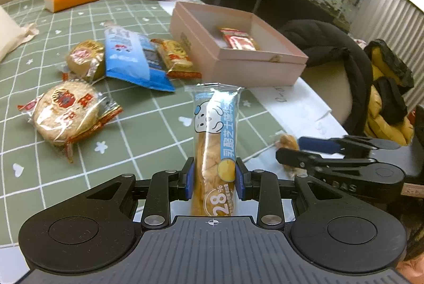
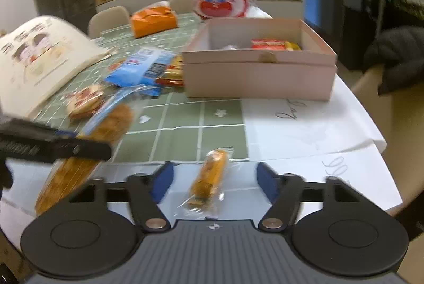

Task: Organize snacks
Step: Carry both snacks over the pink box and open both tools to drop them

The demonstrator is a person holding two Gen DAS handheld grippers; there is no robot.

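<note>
Now carrying 1 bread stick (image 1: pixel 214 151) above the table (image 1: pixel 148 130), clamped in the left hand-held gripper (image 1: pixel 214 175). Hovering the right hand-held gripper (image 2: pixel 214 178), fingers apart, over a small snack (image 2: pixel 209 178). Next probably needing a lift over the box (image 1: pixel 254 64) wall.

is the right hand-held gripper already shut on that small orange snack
No, the right hand-held gripper stands wide open, with the small orange snack lying on the table between its spread fingers, untouched.

A packet (image 1: pixel 239 39) lies in the box (image 1: pixel 254 69), loose snacks (image 1: pixel 137 58) on the table (image 1: pixel 159 130) to its left
</note>
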